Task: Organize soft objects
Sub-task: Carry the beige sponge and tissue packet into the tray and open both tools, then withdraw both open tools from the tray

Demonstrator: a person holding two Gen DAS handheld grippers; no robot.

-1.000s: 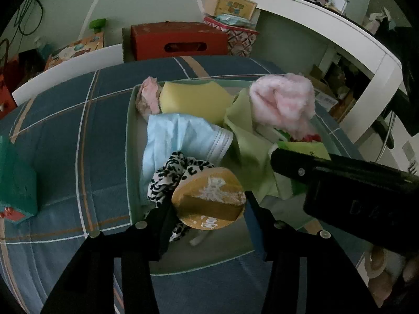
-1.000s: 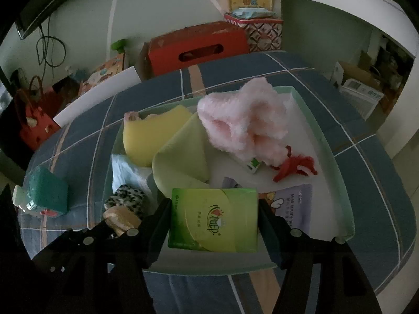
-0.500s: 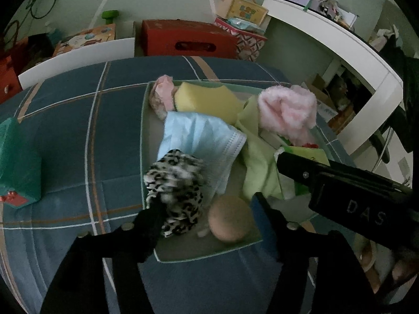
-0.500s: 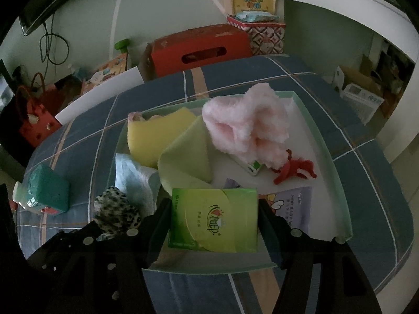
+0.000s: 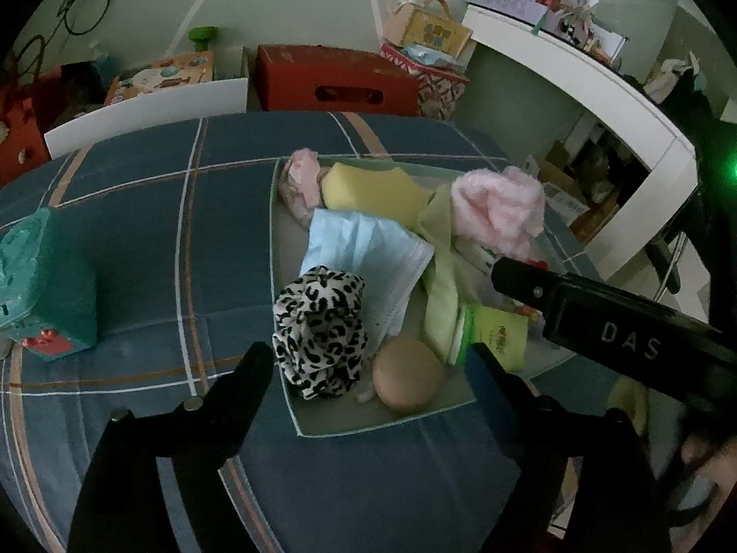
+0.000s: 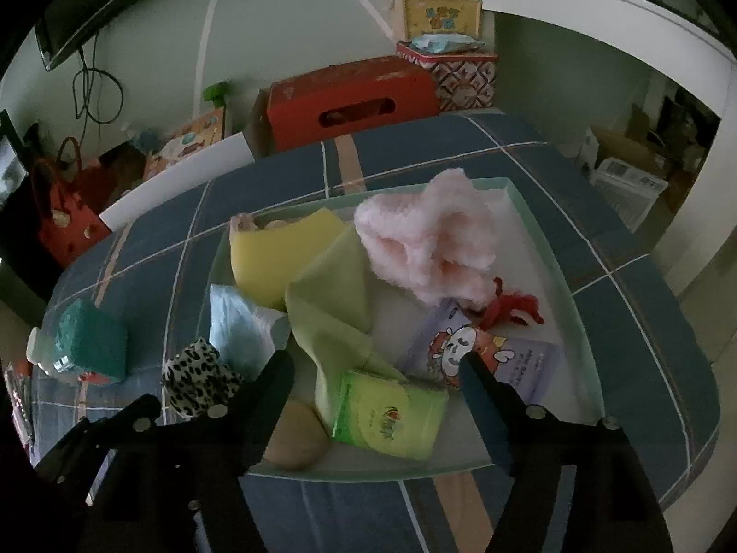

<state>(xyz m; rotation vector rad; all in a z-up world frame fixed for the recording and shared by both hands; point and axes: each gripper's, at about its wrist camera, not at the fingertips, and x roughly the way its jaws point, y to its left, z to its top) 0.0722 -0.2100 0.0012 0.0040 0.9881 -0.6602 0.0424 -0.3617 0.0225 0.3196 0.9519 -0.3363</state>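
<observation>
While both claws hang open with nothing in them, jaws just widened, the left gripper [image 5: 368,364] and right gripper [image 6: 375,373] sit low in frame over the tray [image 6: 548,239]. Inside: tan puff [image 5: 407,380], leopard scrunchie [image 5: 320,332], blue mask [image 5: 364,249], and the green tissue pack [image 6: 389,414] lying tilted, long side running lower right.

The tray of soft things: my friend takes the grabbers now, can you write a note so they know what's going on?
Left gripper: its jaws have just been opening, nothing between them, above the tray's near left corner.
Right gripper: its jaws have just been opening too; the green tissue pack lies loose in the tray, no pad pressing it.
Already in the tray: tan puff, leopard scrunchie, blue mask, yellow sponge, green cloth, pink fluffy thing.
Left: the teal block lies outside on the blanket; I can't tell whether it belongs.
</observation>
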